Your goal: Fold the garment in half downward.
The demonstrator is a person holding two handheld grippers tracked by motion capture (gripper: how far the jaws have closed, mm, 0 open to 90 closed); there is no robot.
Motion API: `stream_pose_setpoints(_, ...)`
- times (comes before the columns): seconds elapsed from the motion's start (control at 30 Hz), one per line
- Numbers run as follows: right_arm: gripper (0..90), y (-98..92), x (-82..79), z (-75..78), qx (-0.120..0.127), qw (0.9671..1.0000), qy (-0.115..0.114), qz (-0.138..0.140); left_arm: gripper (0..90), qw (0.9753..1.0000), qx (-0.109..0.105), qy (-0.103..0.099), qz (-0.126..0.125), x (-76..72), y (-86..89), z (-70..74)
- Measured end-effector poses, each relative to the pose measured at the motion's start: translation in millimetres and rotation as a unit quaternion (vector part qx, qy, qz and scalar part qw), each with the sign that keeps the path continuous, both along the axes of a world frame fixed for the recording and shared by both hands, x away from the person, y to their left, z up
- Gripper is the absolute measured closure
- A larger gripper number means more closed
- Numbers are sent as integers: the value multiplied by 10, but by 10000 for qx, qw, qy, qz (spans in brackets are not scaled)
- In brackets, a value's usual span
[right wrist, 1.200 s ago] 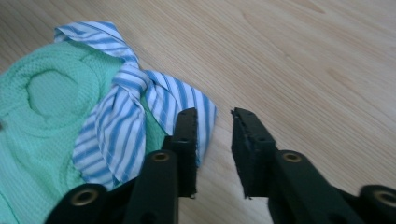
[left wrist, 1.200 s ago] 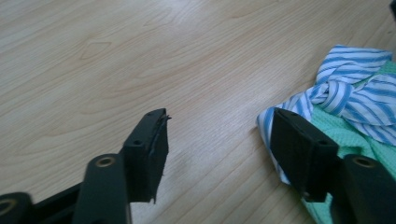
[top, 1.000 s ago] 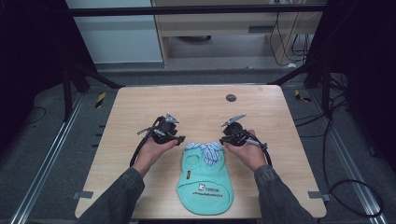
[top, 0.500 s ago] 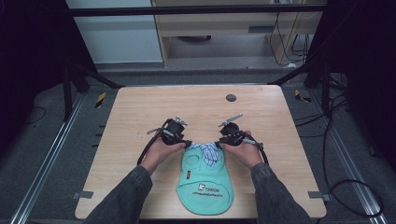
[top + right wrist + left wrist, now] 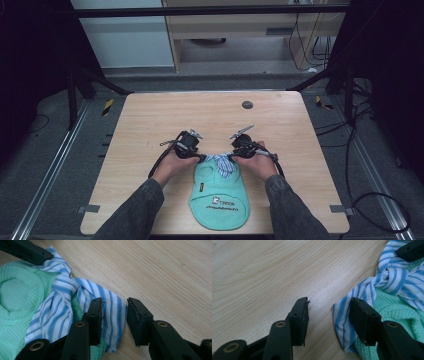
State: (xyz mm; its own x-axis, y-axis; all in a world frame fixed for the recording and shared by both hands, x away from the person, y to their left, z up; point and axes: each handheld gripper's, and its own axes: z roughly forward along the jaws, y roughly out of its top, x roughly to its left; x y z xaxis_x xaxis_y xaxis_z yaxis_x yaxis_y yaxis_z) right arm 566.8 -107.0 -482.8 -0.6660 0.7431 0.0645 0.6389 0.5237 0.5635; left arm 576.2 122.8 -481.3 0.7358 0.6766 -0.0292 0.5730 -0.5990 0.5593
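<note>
High view: both hands have closed in on the mint-green waffle-knit bib (image 5: 219,200); left claw (image 5: 328,312) and right claw (image 5: 113,312), jaws parted, straddle its blue-striped ties (image 5: 110,305) on the pale wooden counter (image 5: 150,125), grasp imminent.

High view looks down on table (image 5: 150,130); gripper views share the striped collar (image 5: 392,280)

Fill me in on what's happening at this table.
A person holds tongs in each hand over a mint-green garment with a blue-striped collar, lying flat at the near edge of the wooden table. The left tongs and the right tongs are both open at the collar's two corners. Each has one jaw over the striped fabric, but neither has closed on it yet.
</note>
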Motion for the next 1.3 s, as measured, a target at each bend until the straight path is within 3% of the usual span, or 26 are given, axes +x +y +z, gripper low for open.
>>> stream_pose_setpoints(0.1, 721, 10, -6, 5, 15, 9999, 68, 90, 514, 9999, -84, -38, -64, -22, 9, -8)
stream_pose_setpoints(0.2, 783, 17, -17, 9, 29, 9998, 114, 178, 653, 9996, -133, 54, -232, -44, -12, 0)
stream_pose_setpoints(0.23, 816, 31, -30, 11, 11, 9997, 107, 232, 742, 9993, -154, 134, -313, -61, -30, 3)
stream_pose_setpoints(0.4, 836, 30, -51, 24, -17, 9994, 92, 324, 838, 9990, -149, 199, -381, -80, -47, 11)
stream_pose_setpoints(0.73, 836, -28, -129, 191, 100, 9985, -193, 496, 865, 9982, -348, -14, -497, -86, 0, 140)
stream_pose_setpoints(0.9, 836, -48, -172, 310, 112, 9971, -399, 635, 869, 9974, -356, -144, -612, -94, 7, 282)
stream_pose_setpoints(1.3, 836, -78, -180, 469, 63, 9956, -567, 746, 870, 9963, -368, -281, -721, -81, 1, 452)
